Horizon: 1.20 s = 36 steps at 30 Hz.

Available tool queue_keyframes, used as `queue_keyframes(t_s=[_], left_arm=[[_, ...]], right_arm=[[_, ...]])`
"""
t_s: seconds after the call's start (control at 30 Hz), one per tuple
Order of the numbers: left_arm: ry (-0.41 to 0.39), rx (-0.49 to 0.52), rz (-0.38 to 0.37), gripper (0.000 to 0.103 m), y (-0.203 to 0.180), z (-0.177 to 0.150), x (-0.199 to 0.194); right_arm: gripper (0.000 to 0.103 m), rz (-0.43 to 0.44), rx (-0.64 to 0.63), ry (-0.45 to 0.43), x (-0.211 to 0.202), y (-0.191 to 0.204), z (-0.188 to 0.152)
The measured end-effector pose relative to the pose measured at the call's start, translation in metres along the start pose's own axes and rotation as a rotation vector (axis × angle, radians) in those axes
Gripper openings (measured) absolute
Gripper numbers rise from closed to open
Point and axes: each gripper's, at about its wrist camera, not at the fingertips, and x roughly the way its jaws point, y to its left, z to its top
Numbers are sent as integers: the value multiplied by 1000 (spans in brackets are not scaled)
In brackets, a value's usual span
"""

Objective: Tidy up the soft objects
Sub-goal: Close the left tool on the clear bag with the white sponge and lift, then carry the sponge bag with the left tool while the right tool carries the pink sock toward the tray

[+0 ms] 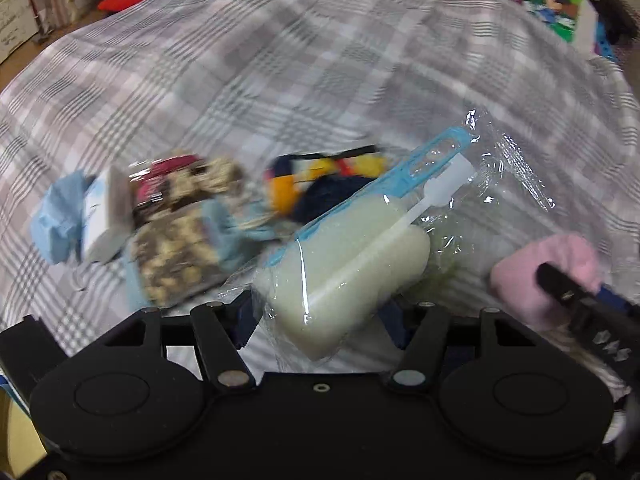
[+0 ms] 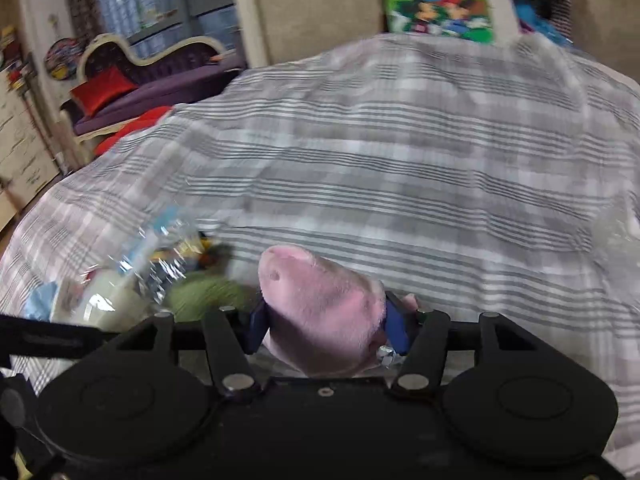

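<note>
— What's the left gripper (image 1: 320, 320) got hold of?

— A pale cream sponge wrapped in clear crinkly plastic (image 1: 344, 272), with a white and a light-blue plastic handle running up toward the middle right of the left wrist view. The dark blue pads sit against both sides of it, so the jaws are clamped on that package at the lower centre of the frame.

— And the right gripper (image 2: 328, 326)?

— Closed on a soft pink plush object (image 2: 320, 308), low in the centre of the right wrist view; the fuzzy end pokes out past the fingers. In the left view that same pink thing shows at the lower right edge.

— Where's the rest?

— On the grey-and-white plaid bedspread (image 1: 280, 60). In the left half of the left view lies a blurred heap: a light-blue cloth (image 1: 56, 216), a brown-and-cream patterned fabric piece (image 1: 176, 256), and just above the sponge a navy, yellow and orange knitted item (image 1: 320, 184) (the motion blur makes the details hard to read). Something green (image 2: 208, 292) lies just left of the pink plush in the right view.

— Anything behind the bed?

— A bright cartoon-printed box (image 2: 436, 4) at the top right, and a red cushion (image 2: 104, 88) on a purple sofa at the upper left.
</note>
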Motion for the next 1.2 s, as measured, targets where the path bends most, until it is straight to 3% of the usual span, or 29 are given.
queue_keyframes(t_s=[0.37,0.53,0.73,1.2], left_arm=[[70,96,-129,59,-100,-22,-10],[92,126,-141,59,-122,-42,-16],[124,145,-154,59,-134,-72,-27],[161,132,-125,52,-131,-131,-39]], right_arm=[[57,-88,5,103,-9,-91,17],[57,-147,-168,156,-12,-104,28],[57,-120,-212,210,-27,-125,21],[57,-105,-164,172,-46,-152,-3]])
